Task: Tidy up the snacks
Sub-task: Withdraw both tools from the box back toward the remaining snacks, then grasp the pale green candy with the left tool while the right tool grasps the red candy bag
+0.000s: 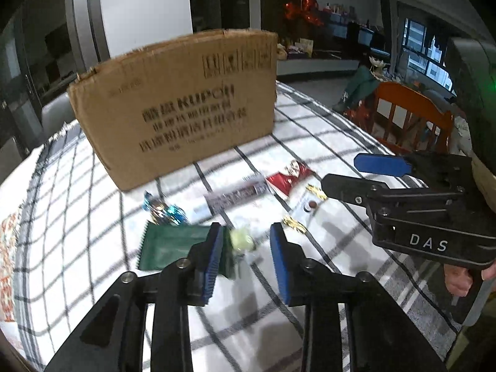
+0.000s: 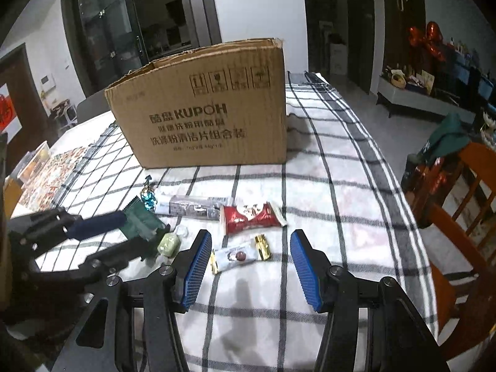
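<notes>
Several snacks lie on the checked tablecloth in front of an open cardboard box [image 1: 183, 105] [image 2: 207, 114]. My left gripper [image 1: 246, 238] is open, with a pale green wrapped sweet [image 1: 243, 240] [image 2: 169, 243] between its pads and a green packet [image 1: 173, 246] [image 2: 142, 221] at its left pad. My right gripper [image 2: 251, 257] is open around a white gold-ended sweet [image 2: 238, 254] [image 1: 305, 206]; it also shows in the left wrist view [image 1: 341, 172]. A red packet [image 2: 251, 217] [image 1: 288, 176], a silver bar [image 2: 193, 206] [image 1: 237, 193] and a blue foil sweet [image 2: 149, 197] [image 1: 166, 212] lie beyond.
The tablecloth [image 2: 341, 192] covers the table. An orange wooden chair [image 2: 458, 217] [image 1: 409, 117] stands at the table's right edge. A patterned mat [image 2: 52, 176] and a small container lie at the far left. My left gripper also shows in the right wrist view [image 2: 130, 235].
</notes>
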A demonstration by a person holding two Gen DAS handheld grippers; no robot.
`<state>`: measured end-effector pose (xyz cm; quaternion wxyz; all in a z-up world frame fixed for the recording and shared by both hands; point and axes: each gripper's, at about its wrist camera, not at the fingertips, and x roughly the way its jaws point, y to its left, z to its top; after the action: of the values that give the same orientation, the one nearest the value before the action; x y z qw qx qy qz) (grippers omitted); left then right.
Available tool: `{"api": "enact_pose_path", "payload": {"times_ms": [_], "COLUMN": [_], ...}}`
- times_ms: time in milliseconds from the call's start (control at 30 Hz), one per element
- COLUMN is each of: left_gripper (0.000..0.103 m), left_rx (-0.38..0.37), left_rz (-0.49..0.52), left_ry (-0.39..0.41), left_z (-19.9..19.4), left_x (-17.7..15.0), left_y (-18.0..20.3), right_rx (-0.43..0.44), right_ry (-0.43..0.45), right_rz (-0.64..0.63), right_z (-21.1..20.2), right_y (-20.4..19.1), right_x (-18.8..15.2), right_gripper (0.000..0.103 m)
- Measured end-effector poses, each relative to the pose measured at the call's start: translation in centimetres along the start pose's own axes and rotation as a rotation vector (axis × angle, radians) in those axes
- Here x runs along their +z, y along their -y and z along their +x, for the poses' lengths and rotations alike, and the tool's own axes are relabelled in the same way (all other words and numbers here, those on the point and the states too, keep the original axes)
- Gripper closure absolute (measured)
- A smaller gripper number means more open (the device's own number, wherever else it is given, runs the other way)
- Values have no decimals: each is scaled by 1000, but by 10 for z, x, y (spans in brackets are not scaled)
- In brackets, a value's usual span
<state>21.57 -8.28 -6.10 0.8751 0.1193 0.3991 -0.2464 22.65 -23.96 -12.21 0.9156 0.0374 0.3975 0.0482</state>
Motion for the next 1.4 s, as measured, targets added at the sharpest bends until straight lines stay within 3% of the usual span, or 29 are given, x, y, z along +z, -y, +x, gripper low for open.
{"api": "enact_pose_path", "payload": {"times_ms": [233, 867, 1400], "left_gripper": [80, 81, 84], "left_rx": [-37, 63, 42], "left_rz": [-71, -89, -131], "left_ry": [-54, -124, -113], "left_z": [19, 47, 42], "left_x": [-5, -1, 3], "left_y": [-2, -1, -5], "right_rx": [18, 43, 48], "right_ry": [-5, -16, -25], "right_rz": [48, 83, 75], "right_z": [7, 15, 16], "right_y": [4, 8, 3], "right_x": [-7, -12, -12], "right_gripper": [49, 49, 49]}}
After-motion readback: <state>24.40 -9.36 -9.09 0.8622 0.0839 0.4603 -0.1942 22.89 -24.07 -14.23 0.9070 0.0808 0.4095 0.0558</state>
